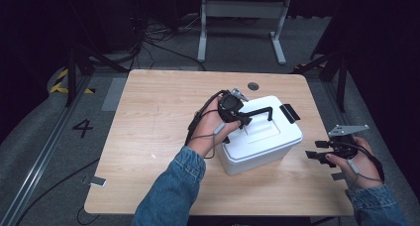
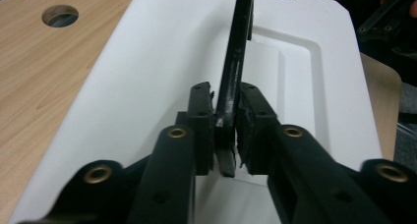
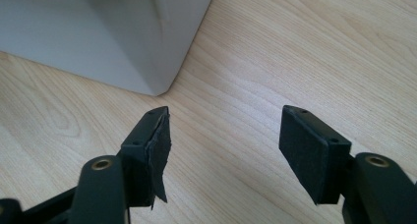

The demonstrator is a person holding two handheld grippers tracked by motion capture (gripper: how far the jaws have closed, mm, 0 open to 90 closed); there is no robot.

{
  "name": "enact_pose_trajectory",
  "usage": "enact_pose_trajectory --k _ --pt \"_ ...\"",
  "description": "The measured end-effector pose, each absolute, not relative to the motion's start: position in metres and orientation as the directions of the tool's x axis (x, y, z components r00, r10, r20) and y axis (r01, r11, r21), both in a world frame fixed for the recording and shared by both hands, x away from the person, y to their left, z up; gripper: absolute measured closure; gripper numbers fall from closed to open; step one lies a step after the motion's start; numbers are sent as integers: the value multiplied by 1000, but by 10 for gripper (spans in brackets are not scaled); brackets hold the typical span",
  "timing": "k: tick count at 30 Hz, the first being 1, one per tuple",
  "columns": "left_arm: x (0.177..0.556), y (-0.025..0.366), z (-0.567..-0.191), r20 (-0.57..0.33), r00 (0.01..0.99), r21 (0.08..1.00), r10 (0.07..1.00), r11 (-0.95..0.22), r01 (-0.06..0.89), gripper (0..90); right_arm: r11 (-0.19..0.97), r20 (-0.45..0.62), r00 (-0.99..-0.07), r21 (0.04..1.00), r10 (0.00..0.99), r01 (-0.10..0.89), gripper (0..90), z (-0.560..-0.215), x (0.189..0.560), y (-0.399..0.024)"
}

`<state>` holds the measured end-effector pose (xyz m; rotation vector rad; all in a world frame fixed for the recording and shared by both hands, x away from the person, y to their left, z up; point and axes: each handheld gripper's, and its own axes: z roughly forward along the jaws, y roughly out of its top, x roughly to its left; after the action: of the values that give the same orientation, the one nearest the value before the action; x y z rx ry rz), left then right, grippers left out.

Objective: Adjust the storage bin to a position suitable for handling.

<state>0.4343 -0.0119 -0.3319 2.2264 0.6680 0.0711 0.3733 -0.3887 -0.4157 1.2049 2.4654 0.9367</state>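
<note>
White lidded box (image 1: 260,141) sits on the wooden table (image 1: 158,137), right of centre, turned a bit off-square to the edges. Black carry handle (image 1: 257,112) stands up over the lid, with a black latch (image 1: 289,112) at the far right end of the lid. Left gripper (image 1: 241,119) is over the box's near-left part, jaws pinched tight on the handle bar; in the left gripper view the handle (image 2: 236,71) runs straight up between the two pads, both pressing against it, white lid (image 2: 162,62) underneath with its recessed panel. Left hand (image 1: 215,124) wraps the tool, denim sleeve (image 1: 173,186) coming in from the bottom. Right gripper (image 1: 313,154) is held off to the right of the box near the table's right edge, not touching it, jaws spread wide with nothing between them. Right gripper view: both pads (image 3: 314,153) apart over bare wood, box corner (image 3: 157,81) ahead and to the left, left pad's rubber looks frayed. Round hole (image 1: 253,85) in the tabletop beyond the box, also seen in the left gripper view (image 2: 60,15). Cables on the floor past the table.
</note>
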Motion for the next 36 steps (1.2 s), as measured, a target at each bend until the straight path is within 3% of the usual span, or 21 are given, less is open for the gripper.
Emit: enact_pose_trajectory --k 16,36 --pt "433 -14 -325 -180 879 732 441 -537 419 834 461 65 -635 632 770 623 371 -418 374 -387" --pt "428 -16 -295 -136 895 787 424 -503 358 842 465 62 -637 630 768 622 372 -419 374 -390"
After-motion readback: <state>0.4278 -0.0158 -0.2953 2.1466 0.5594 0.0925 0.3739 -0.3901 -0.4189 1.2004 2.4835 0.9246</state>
